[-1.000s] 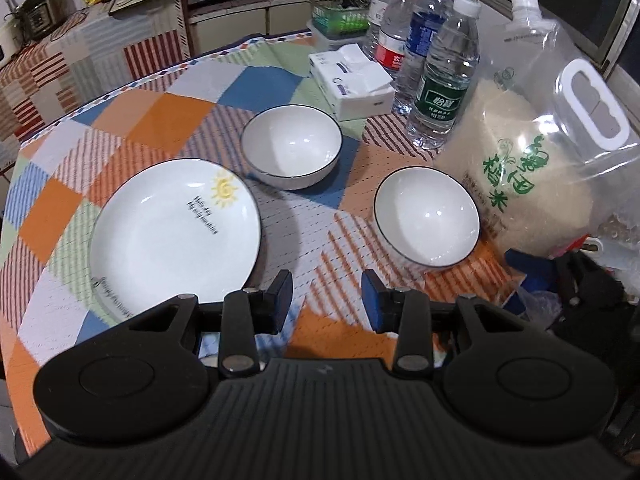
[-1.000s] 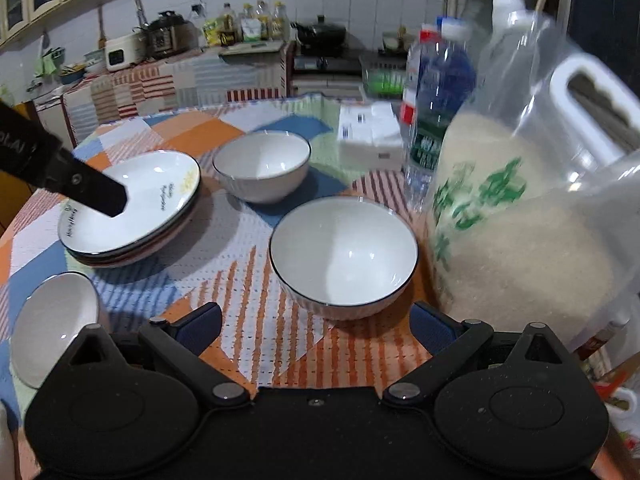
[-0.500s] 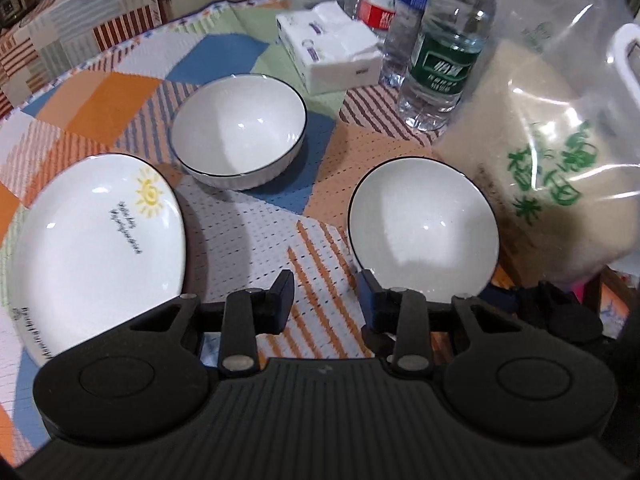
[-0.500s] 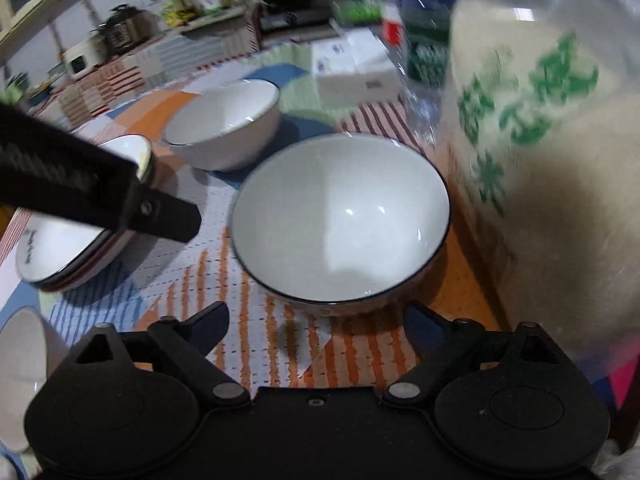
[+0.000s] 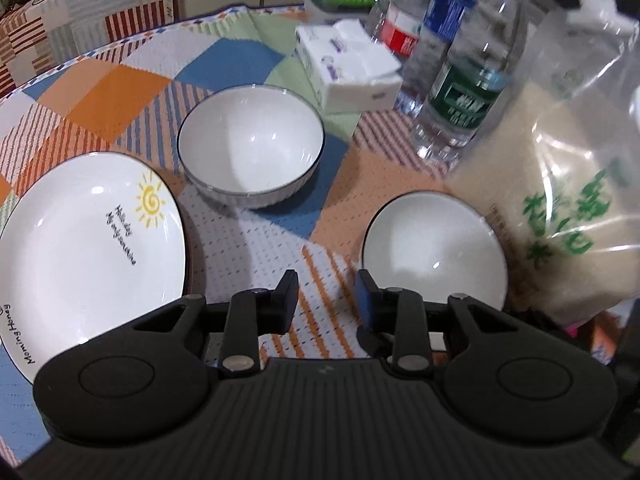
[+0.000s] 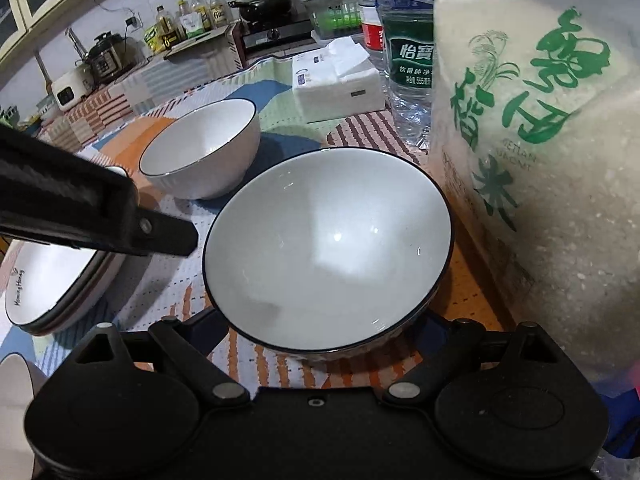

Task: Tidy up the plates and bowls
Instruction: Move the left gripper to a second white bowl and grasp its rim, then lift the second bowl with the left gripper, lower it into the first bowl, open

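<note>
Right now the right gripper (image 6: pixel 320 340) is spread wide, with one finger on each side of the near bowl (image 6: pixel 328 256). The bowl's rim hides both fingertips, so I cannot tell if they touch the bowl or squeeze it. This bowl is white inside with a thin dark rim, and it sits low and close in the right wrist view. In the left wrist view the left gripper (image 5: pixel 327 300) is partly open with nothing between its fingers. It hangs over the checked tablecloth (image 5: pixel 120 92), and its right finger is just beside the left edge of the same near bowl (image 5: pixel 434 250). In the right wrist view the left gripper (image 6: pixel 176 236) shows as a dark bar that comes in from the left and ends just short of the bowl's left rim. A second bowl (image 5: pixel 250 144) sits farther away and to the left, well apart from the near one. A plate (image 5: pixel 86 252) with a yellow sun on it lies at the near left, on top of at least one more plate. On the right, just beside the near bowl, stands a big clear bag of rice (image 6: pixel 532 168) with green letters. Behind it are water bottles (image 5: pixel 464 92), and a white tissue pack (image 5: pixel 352 68) lies on the far side of the table.
</note>
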`<state>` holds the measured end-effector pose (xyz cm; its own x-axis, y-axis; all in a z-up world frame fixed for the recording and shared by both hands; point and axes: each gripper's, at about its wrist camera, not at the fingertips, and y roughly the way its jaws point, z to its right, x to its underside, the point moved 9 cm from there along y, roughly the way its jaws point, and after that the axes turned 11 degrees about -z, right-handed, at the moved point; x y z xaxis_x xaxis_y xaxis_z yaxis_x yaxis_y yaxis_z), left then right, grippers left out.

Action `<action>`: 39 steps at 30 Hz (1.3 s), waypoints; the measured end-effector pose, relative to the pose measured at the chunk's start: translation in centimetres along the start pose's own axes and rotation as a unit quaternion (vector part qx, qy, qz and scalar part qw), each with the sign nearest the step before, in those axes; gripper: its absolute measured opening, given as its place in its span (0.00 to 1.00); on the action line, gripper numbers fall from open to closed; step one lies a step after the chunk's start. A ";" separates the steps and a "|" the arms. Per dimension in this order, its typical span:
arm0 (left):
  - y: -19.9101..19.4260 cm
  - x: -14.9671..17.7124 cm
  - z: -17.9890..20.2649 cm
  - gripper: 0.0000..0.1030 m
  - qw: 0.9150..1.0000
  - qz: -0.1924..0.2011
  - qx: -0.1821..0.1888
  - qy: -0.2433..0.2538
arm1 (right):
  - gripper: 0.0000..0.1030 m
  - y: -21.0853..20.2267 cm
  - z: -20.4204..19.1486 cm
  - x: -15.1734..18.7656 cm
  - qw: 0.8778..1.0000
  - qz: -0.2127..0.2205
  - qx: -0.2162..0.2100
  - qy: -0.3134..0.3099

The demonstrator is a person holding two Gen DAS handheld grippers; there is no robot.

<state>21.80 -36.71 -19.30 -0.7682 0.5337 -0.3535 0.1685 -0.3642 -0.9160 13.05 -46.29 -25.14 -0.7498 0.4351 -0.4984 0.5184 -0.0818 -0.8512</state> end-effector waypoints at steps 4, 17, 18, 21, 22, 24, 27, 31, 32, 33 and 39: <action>0.0 -1.0 1.1 0.35 1.000 0.009 0.012 0.017 | 0.93 -0.3 0.3 -0.1 1.000 0.007 -0.003 -0.002; 4.9 -0.9 1.8 0.07 0.997 -0.058 0.028 0.048 | 0.91 0.0 -0.3 0.0 0.999 0.021 0.006 -0.032; 4.6 -0.6 1.9 0.07 0.996 -0.061 0.026 0.054 | 0.91 -0.1 -0.5 0.1 0.999 0.018 0.004 -0.031; 3.3 0.4 1.7 0.08 0.995 -0.068 0.019 0.064 | 0.91 -0.7 -1.1 0.5 0.999 0.011 0.006 -0.031; 2.8 0.7 1.6 0.08 0.995 -0.069 0.017 0.064 | 0.91 -1.0 -1.4 0.7 0.999 0.009 0.004 -0.033; 1.8 1.2 1.5 0.08 0.995 -0.071 0.015 0.064 | 0.91 -1.8 -2.0 0.9 0.999 0.007 -0.004 -0.034; 0.1 1.7 1.2 0.08 0.995 -0.075 0.015 0.060 | 0.91 -3.1 -3.0 1.1 0.999 0.007 -0.006 -0.044; -2.7 2.6 1.2 0.09 0.996 -0.072 0.010 0.059 | 0.91 -5.5 -4.4 1.4 0.998 0.013 -0.009 -0.063; -3.5 2.9 1.2 0.09 0.995 -0.071 0.007 0.062 | 0.91 -6.1 -4.8 1.6 0.998 0.014 -0.011 -0.068; -4.3 3.3 1.1 0.09 0.996 -0.070 0.005 0.063 | 0.91 -6.8 -5.2 1.7 0.997 0.015 -0.014 -0.074; -8.7 5.2 -0.2 0.09 0.997 -0.050 0.010 0.051 | 0.90 -10.9 -7.6 2.9 0.992 0.025 -0.033 -0.116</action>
<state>16.46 -30.59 -13.20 -0.7131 0.6434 -0.2785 0.0805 -0.3195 -0.9442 8.38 -37.32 -16.10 -0.7933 0.2141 -0.5699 0.5765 -0.0364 -0.8163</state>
